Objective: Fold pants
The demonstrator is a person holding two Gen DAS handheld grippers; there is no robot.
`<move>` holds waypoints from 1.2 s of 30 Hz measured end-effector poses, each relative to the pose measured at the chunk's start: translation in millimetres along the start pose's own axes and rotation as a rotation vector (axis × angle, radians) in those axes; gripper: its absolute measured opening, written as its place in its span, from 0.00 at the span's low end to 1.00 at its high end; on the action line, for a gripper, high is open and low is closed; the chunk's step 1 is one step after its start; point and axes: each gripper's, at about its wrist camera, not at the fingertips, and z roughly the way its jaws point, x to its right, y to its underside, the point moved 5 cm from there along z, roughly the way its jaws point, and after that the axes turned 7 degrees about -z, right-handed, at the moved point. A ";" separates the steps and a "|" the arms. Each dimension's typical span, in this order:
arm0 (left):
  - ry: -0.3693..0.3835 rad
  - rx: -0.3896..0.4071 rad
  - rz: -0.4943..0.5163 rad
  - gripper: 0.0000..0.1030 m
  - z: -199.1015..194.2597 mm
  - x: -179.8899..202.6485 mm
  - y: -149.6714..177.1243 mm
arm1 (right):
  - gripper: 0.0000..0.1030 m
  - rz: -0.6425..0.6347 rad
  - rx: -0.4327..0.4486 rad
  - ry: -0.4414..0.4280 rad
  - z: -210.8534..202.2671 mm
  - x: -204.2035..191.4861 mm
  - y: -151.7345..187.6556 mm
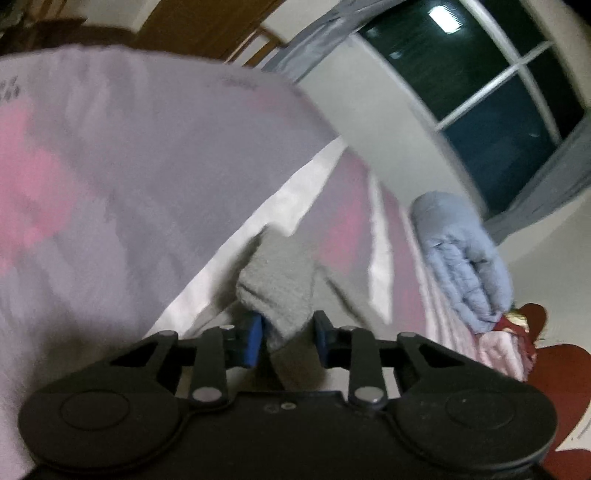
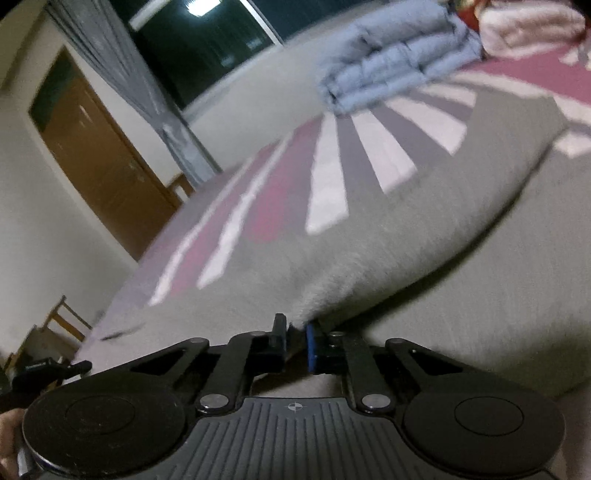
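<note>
My left gripper (image 1: 287, 338) is clamped on a bunched end of the grey pants (image 1: 280, 284); the fleecy cloth fills the gap between the blue pads, though blur keeps me from judging how firm the bite is. From those fingers the fabric rises forward and away, narrow, like a leg end or a corner.

My right gripper (image 2: 295, 341) is closed nearly together on a thin edge of the same pants (image 2: 388, 236). From that pinch the cloth fans out wide, up and to my right, in a taut rounded sweep, with more grey spreading below it on the right. It looks lifted rather than lying flat.

Both hands hold the garment, so neither is nearer; what matters is the line between the two pinches. I judge the long axis runs from each tool out over the bed, away from me. The coming move, as I read it, is to carry both held points forward along that axis and lay them down level.

Beyond the pants lies the striped bedspread (image 2: 332, 173), pink, white and grey. Further on sits a folded blue quilt (image 1: 461, 254), with a pink blanket (image 2: 532, 26) just beside it. Farthest off are the dark window (image 1: 491, 74), grey curtain (image 2: 147, 85) and wooden door (image 2: 99, 147).
</note>
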 end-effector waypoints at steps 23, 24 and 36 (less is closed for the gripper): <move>-0.235 -0.028 0.225 0.38 -17.8 3.8 28.8 | 0.15 -0.015 -0.102 0.050 -19.0 16.3 39.5; -0.260 -0.004 0.249 0.49 -23.0 7.4 29.9 | 0.23 -0.014 -0.080 0.060 -27.5 18.6 34.4; -0.406 0.079 0.622 0.85 -6.0 102.3 118.4 | 0.23 -0.067 0.022 0.198 -69.2 56.1 -19.7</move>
